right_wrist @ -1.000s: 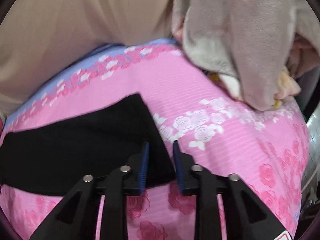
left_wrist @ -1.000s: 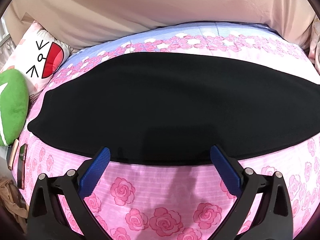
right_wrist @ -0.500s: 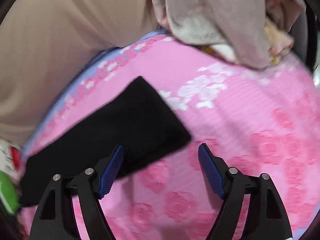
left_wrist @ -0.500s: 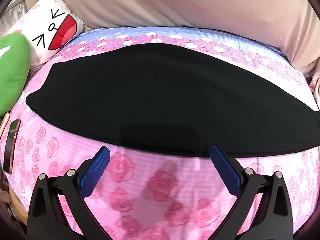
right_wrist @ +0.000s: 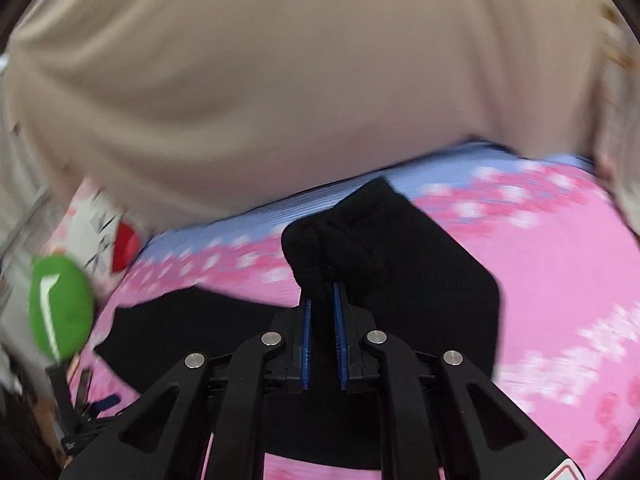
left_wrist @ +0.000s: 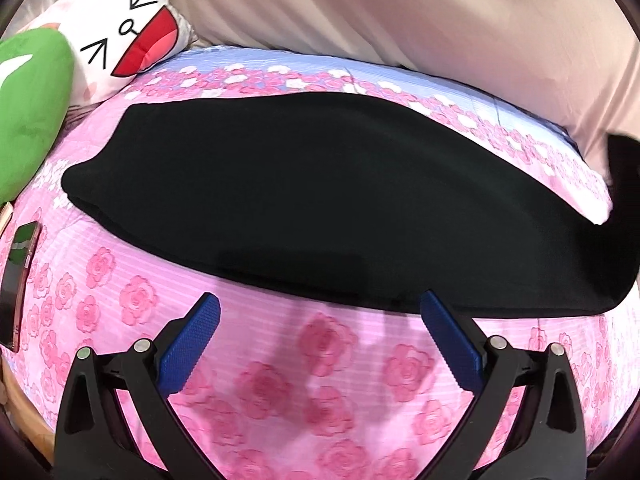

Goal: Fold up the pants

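I am folding the black pants (left_wrist: 304,200), which are lying in a long band across the pink rose-print bed cover (left_wrist: 328,360), their right end lifted off it. My right gripper (right_wrist: 322,300) is closing its blue ribbed fingers (right_wrist: 306,344) on a bunched wad of that end, the cloth pinched between them and raised above the rest of the garment. My left gripper (left_wrist: 320,332) is hovering over the near edge of the pants with its fingers (left_wrist: 188,344) spread wide, touching nothing.

I judge this to be the start of the end-to-end fold: next I should be carrying the held end leftward over the band, towards the end near the green cushion (left_wrist: 28,120), keeping the grip tight. The fabric looks matte, soft and stretchy, so it is likely to be sagging and creasing; the cover beneath is finely ribbed.
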`<state>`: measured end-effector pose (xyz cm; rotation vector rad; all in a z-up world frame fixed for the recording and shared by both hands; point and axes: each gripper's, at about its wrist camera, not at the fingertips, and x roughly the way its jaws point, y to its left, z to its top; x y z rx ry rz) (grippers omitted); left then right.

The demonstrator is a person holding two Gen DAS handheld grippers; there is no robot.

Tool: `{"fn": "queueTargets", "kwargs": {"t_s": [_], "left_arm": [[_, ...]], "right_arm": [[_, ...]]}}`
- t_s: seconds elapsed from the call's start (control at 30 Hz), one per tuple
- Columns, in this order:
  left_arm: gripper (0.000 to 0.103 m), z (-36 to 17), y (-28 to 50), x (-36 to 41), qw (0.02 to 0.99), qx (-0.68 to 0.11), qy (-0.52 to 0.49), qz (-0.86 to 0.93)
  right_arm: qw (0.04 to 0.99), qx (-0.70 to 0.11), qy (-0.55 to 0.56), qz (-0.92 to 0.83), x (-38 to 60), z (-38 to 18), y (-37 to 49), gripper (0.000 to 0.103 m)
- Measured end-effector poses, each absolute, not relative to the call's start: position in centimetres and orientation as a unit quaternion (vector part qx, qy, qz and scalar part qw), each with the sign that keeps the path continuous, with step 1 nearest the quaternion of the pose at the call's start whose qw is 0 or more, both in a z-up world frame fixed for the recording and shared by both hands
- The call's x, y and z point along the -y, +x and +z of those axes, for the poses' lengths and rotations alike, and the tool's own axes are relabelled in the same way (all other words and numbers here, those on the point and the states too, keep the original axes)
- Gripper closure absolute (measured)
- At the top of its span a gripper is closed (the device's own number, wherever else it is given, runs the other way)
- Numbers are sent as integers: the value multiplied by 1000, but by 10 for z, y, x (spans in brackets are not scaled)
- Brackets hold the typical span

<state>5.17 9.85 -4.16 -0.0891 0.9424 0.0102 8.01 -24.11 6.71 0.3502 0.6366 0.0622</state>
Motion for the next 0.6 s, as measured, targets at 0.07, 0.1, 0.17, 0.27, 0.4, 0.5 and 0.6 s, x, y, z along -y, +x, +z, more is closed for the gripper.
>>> {"fn": "queueTargets", "kwargs": {"t_s": [0.07,0.1,0.17,0.27,0.4,0.5,0.6], "left_arm": [[5,-39,49,-109,893,-447,-41,14],[5,-38,48,-113,895,-444,-38,16],[5,-36,46,-120,899,-437,-26,25],[5,-33,44,-127,905,-424,-3,40],[5,-33,47,-130,908,-417,14,46],[5,-32,49,-131,909,-416,14,39],[5,-30,52,-122,909,-415,16,20]], "right_arm": [[932,-329,138,65,193,60,102,92],[927,-343,123,86,163,51,114,92],[917,-369,102,111,125,33,129,92],[907,-405,35,107,72,-2,143,88],[902,-421,1,95,53,-24,126,68],[915,-393,31,85,72,-5,94,42],[926,-373,41,37,109,6,61,40]]}}
